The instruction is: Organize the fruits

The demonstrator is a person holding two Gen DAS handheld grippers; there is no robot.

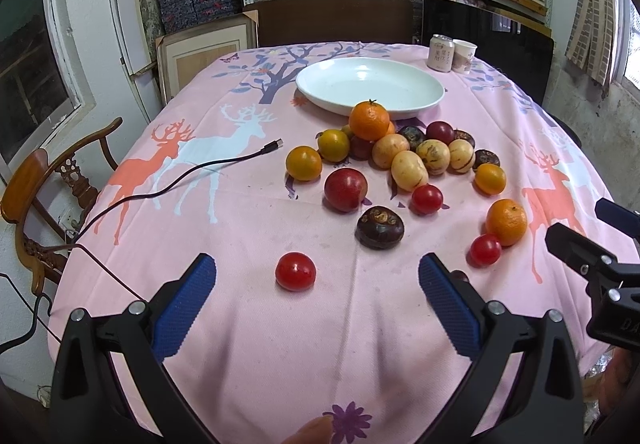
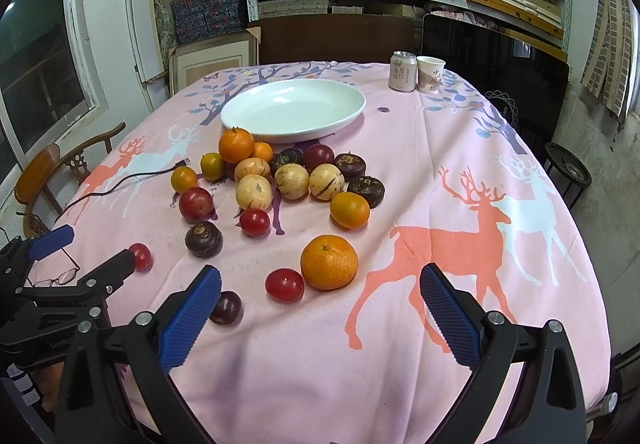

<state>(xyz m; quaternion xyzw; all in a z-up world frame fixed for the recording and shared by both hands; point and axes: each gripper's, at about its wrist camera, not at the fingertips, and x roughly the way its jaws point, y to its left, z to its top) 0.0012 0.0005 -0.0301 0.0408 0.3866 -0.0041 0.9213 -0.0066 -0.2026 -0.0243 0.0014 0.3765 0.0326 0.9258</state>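
A heap of fruit (image 1: 404,152) lies on the pink tablecloth in front of an empty white plate (image 1: 370,86): oranges, pale striped melons, dark water chestnuts, red plums and cherry tomatoes. My left gripper (image 1: 318,296) is open, low over the cloth, with a cherry tomato (image 1: 295,271) lying just ahead between its blue fingers. My right gripper (image 2: 320,304) is also open, and an orange (image 2: 329,262) and a red tomato (image 2: 284,285) sit just beyond its fingertips. A small dark fruit (image 2: 226,307) rests beside its left finger. The plate (image 2: 294,110) stands behind the heap (image 2: 288,180).
A drink can (image 1: 440,53) and a paper cup (image 1: 464,56) stand at the far right of the table. A black USB cable (image 1: 180,176) trails across the left side. Glasses (image 2: 60,278) lie near the left edge. A wooden chair (image 1: 48,196) stands to the left, and shelves fill the back wall.
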